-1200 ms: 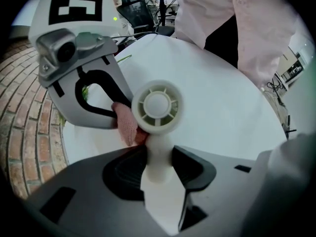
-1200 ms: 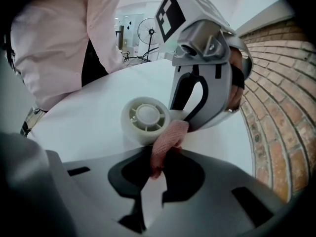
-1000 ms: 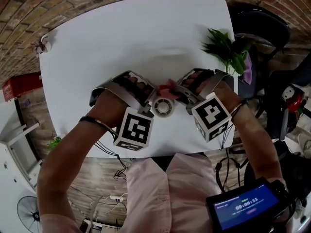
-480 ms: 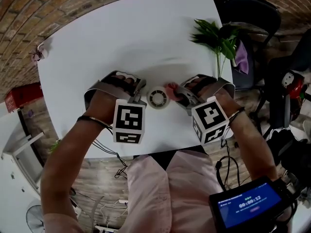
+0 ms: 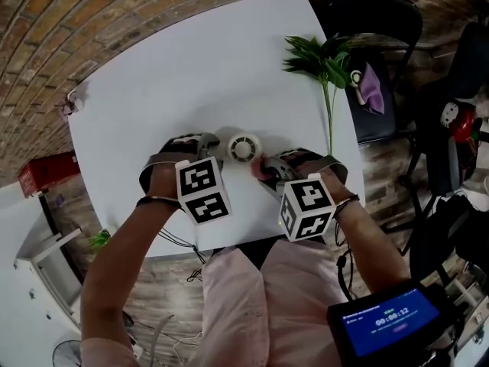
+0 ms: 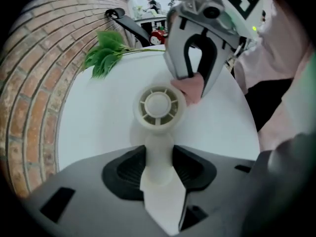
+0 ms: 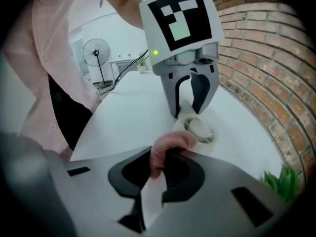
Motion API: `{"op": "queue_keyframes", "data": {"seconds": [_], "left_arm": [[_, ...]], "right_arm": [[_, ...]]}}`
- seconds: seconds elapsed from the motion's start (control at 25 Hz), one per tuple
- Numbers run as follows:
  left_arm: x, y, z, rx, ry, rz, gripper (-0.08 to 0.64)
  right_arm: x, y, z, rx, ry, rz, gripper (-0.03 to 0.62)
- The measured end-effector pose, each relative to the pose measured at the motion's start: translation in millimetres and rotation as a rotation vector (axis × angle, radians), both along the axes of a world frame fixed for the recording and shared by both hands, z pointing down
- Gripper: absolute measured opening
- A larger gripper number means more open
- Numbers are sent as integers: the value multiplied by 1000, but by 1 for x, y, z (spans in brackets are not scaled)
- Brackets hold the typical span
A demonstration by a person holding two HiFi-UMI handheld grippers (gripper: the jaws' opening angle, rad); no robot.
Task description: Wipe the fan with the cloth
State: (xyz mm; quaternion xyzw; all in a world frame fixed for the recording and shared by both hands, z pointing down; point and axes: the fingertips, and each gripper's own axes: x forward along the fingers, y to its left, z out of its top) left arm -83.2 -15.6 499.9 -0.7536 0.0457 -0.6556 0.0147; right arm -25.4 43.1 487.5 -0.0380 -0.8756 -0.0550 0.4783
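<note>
Left tongs (image 6: 158, 164): clamped on the fan (image 6: 158, 105) by its white stem, which is pinched between the two black pads (image 6: 124, 172). These tongs are pointed straight down at the white worktop (image 5: 176, 75).

Fan: small, white, round-headed. The head is seen face up with grille and hub exposed, and it projects just past the left tongs' tips toward the right tongs (image 7: 156, 174). In the right gripper view the head appears to be laid flat on the worktop.

Right tongs: closed on the pink cloth (image 7: 170, 144). A wad of it is gripped between the pads and bunched out past the tips. These tongs are angled down toward the fan from the person's right side.

Cloth vs fan: the wad is placed at the rim of the fan head, on the side away from the left tongs. Whether it is touching or just short of the rim cannot be told from any view. Hub and grille are left uncovered.

In the head view the fan is located between the two tongs, near the worktop edge closest to the person. A green plant sprig (image 5: 321, 56) is laid well apart from them, toward the far right corner of the worktop.
</note>
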Motion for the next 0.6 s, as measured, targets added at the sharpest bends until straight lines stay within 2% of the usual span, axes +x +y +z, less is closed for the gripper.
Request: {"op": "queue_keyframes", "data": {"seconds": [0.16, 0.32, 0.44, 0.6], "left_arm": [[-5, 10, -1, -73, 61, -208, 185], [-17, 37, 0, -201, 103, -357, 275], [3, 63, -8, -294, 176, -393, 284], [52, 83, -15, -329, 266, -377, 298]], "right_arm": [[9, 0, -20, -39, -76, 134, 44], [41, -9, -36, -28, -89, 238, 46], [65, -14, -43, -22, -94, 306, 46], [91, -13, -49, -28, -102, 375, 48]]}}
